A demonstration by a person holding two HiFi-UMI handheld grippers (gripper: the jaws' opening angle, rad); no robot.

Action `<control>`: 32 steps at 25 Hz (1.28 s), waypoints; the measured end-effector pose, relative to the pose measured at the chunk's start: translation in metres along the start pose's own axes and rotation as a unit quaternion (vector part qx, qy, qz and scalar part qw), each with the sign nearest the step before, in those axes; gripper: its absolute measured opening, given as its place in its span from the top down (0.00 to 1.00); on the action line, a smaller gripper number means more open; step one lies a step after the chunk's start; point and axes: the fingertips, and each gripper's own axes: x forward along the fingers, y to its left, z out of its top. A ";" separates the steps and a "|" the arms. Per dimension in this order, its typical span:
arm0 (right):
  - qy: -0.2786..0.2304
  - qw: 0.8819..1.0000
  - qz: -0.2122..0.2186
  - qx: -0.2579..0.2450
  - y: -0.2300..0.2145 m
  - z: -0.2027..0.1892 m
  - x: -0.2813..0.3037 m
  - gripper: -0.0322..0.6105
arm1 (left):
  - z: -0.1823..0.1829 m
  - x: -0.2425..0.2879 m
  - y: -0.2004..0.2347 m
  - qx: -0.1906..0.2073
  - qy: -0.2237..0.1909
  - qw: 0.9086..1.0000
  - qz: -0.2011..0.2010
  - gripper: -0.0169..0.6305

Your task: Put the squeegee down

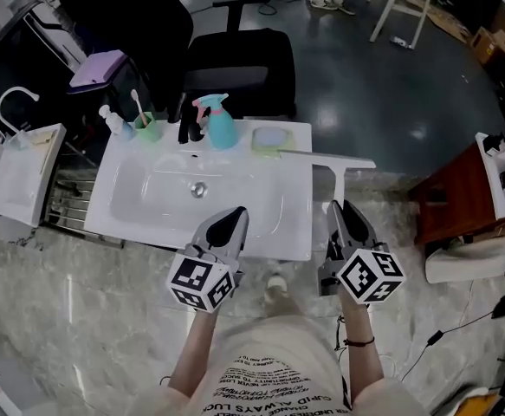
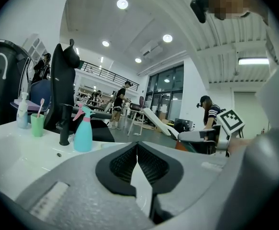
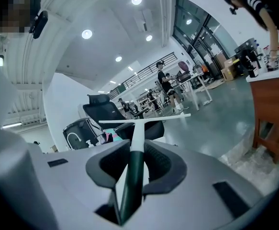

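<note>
Overhead, head view – washbasin [image 1: 148, 206]: white, set in front of the person, with a row of things along its far rim.
Head view – far rim: a small white bottle [image 1: 118, 124], a green cup [image 1: 145, 126] with a toothbrush in it, a black tap [image 1: 187, 124], a teal spray bottle [image 1: 220, 126] with a pink trigger, and a pale green dish [image 1: 269, 139] nearest the right end.
Head view – left tool [image 1: 233, 219]: over the near rim of the washbasin, pointing away from the person, with nothing on it.
Head view – right tool [image 1: 343, 211]: just off the washbasin's right edge, level with the left tool.
Head view – squeegee [image 1: 334, 159]: its handle runs forward out of the right tool. The white blade lies crosswise by the far right corner, from just beside the dish to past the edge. Whether the blade touches the top, I cannot tell.
Head view – office chair [image 1: 243, 63]: black, behind the washbasin.

Left gripper view – left tool [image 2: 137, 150]: jaws brought together with the tips meeting, and nothing between them.
Left gripper view – beyond the jaws: the spray bottle [image 2: 83, 131], tap [image 2: 65, 123] and green cup [image 2: 37, 124] stand on the white top to the left.

Right gripper view – right tool [image 3: 137, 150]: jaws clamped on the squeegee's dark green handle.
Right gripper view – squeegee [image 3: 138, 131]: a white neck rises from the grip to the long thin blade, held crosswise and near level.
</note>
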 end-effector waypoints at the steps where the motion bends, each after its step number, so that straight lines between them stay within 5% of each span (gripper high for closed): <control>1: 0.004 1.000 0.002 0.000 -0.003 0.001 0.006 0.80 | 0.000 0.004 0.003 -0.003 0.000 1.000 0.004 0.94; 32: 0.119 0.992 0.015 -0.031 -0.033 -0.061 0.107 0.80 | -0.065 0.084 0.044 -0.083 0.067 0.994 0.037 0.94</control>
